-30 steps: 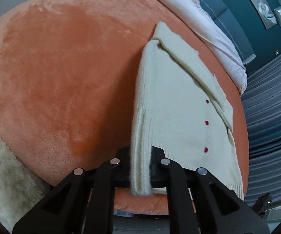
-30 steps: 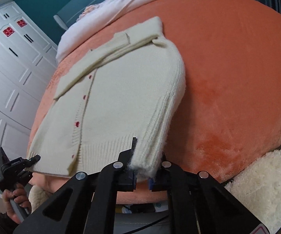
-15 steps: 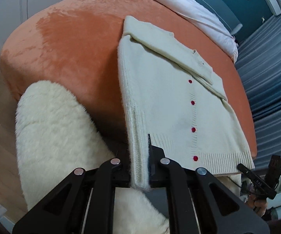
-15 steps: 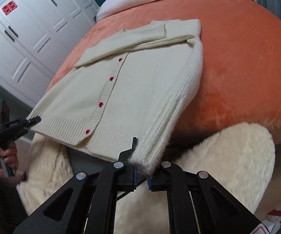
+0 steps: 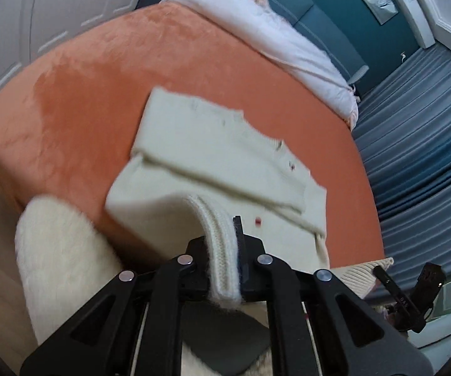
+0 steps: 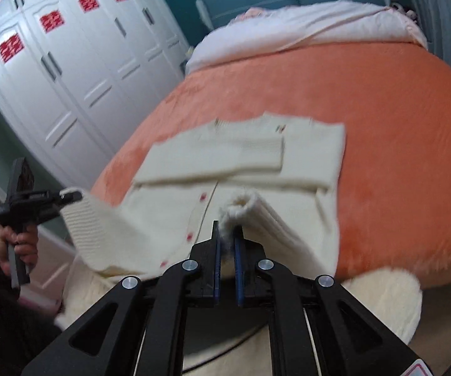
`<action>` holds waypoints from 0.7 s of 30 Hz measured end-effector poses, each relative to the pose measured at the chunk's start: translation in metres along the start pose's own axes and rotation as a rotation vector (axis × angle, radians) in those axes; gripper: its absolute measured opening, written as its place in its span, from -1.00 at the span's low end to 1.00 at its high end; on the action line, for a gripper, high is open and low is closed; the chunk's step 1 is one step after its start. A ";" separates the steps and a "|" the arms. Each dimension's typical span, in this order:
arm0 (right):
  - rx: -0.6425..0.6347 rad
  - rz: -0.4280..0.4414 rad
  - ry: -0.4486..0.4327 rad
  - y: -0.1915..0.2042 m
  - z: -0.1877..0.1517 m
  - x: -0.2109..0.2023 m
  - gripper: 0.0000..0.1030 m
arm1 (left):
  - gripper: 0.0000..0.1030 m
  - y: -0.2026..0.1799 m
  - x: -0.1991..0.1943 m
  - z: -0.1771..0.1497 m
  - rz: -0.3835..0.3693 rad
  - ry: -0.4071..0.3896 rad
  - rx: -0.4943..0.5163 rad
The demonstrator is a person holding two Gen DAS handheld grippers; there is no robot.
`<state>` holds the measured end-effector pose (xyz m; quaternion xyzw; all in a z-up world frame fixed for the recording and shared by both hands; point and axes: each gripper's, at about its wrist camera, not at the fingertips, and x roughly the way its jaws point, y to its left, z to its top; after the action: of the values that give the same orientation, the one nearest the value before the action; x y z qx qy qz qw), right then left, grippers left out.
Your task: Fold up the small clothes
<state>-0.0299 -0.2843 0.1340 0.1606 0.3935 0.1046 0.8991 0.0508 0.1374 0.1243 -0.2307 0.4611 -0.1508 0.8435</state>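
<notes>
Since the earlier frame, the hem of the cream cardigan has been raised off the orange bedspread. Its ribbed corners are clamped by the left gripper and right gripper. The bottom-to-collar fold is judged underway; the hem must next be carried forward evenly.

Soft, even indoor light, no glare. Both views show heavy fisheye bending and dark vignetted corners. Motion blur smears the cream cardigan and orange bed; near black gripper frames stay sharp.
</notes>
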 end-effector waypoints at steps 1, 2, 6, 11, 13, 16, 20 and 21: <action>0.043 -0.003 -0.051 -0.013 0.023 0.014 -0.86 | -0.84 -0.006 0.014 0.021 0.007 -0.037 0.016; 0.092 -0.019 -0.092 -0.024 0.043 0.029 -0.86 | -0.83 -0.013 0.029 0.038 0.016 -0.073 0.027; 0.368 -0.109 -0.190 -0.084 0.088 0.086 -0.50 | -0.53 0.001 0.111 0.087 0.119 -0.079 -0.067; 0.478 -0.181 -0.220 -0.098 0.071 0.091 -0.33 | 0.13 0.028 0.132 0.079 0.264 -0.057 -0.101; 0.432 -0.198 -0.211 -0.088 0.051 0.083 0.10 | 0.48 0.039 0.118 0.067 0.288 -0.072 -0.094; 0.364 -0.267 -0.173 -0.077 0.022 0.086 0.15 | 0.52 0.043 0.115 0.055 0.266 -0.077 -0.068; 0.364 -0.297 -0.102 -0.085 0.015 0.110 0.16 | 0.52 0.037 0.144 0.058 0.251 -0.007 -0.027; 0.368 -0.301 -0.093 -0.088 0.018 0.116 0.21 | 0.52 0.035 0.154 0.061 0.259 0.014 -0.009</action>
<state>0.0669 -0.3328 0.0346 0.2660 0.3838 -0.1117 0.8772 0.1852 0.1099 0.0252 -0.1717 0.4937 -0.0400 0.8516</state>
